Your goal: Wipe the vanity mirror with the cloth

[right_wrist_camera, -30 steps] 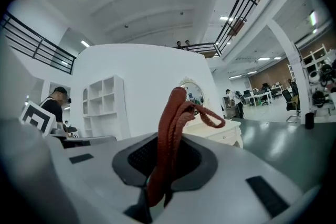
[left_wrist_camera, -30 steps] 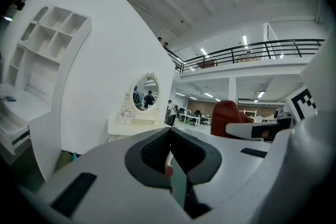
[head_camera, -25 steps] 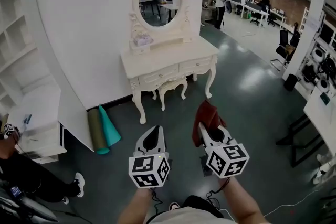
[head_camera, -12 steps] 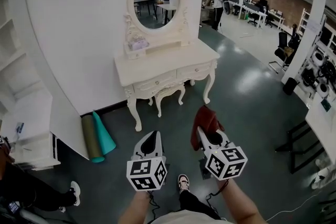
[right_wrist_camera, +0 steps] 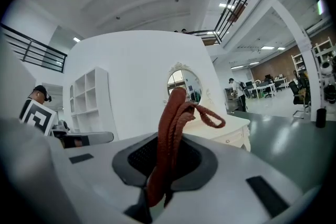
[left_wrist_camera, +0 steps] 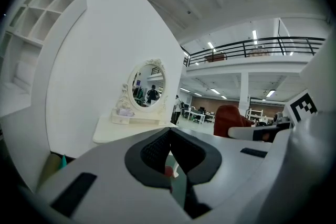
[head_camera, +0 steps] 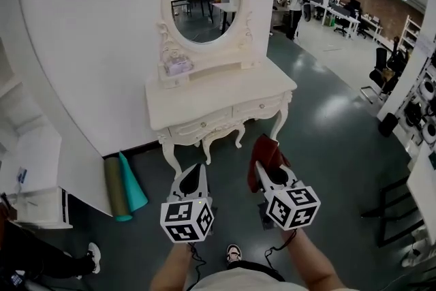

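Cloth [head_camera: 264, 152], rust-red and bunched, sits pinched in our right gripper [head_camera: 270, 168], whose jaws press together on it. Our left gripper [head_camera: 192, 177], at 9 o'clock of the right one, has its jaws pressed together on nothing. We hold both above the grey floor [head_camera: 327, 133], well apart from the oval vanity mirror [head_camera: 202, 2], which stands at 12 o'clock on the white dressing table [head_camera: 225, 95].

Olive and teal rolled mats [head_camera: 114, 189] by wall [head_camera: 82, 44]; white shelf unit [head_camera: 34, 146] left.
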`<state>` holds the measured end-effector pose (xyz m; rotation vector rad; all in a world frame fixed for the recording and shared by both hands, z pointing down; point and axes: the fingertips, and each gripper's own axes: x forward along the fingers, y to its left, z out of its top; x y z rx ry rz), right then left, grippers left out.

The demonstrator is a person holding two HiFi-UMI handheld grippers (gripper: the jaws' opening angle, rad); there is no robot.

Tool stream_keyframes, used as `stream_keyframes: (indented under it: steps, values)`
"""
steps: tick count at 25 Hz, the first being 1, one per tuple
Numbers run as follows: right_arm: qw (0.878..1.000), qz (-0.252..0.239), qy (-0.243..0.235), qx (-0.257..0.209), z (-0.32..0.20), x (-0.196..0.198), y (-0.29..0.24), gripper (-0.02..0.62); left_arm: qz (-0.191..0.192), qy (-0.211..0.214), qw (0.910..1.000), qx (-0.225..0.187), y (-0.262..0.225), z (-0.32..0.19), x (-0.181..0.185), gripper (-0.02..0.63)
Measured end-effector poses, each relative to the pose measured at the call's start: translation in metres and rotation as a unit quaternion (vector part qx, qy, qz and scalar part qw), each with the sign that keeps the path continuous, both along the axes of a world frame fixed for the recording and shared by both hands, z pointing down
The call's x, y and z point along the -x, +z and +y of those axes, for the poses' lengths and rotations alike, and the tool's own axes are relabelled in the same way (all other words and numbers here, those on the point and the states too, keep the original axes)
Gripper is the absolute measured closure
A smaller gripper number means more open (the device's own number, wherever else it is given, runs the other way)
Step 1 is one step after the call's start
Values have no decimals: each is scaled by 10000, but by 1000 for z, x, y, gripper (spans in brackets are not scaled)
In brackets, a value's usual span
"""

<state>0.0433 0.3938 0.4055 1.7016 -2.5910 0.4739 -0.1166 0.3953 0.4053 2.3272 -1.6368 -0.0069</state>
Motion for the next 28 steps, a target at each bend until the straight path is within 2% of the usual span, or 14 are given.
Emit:
stream_keyframes:
  steps: [8, 19, 28]
  values:
    - [9998, -6, -19, 216, -86, -43, 16, 529, -110, 40, 9999, 82, 12, -84, -41, 595]
    - [9976, -199, -62, 659, -174, -60, 54, 528, -226, -18, 9990, 390, 43, -179, -51, 595]
    - [9977, -146, -59, 665, -307, -64, 54, 529, -129, 90, 9993, 332, 44, -321, -65, 595]
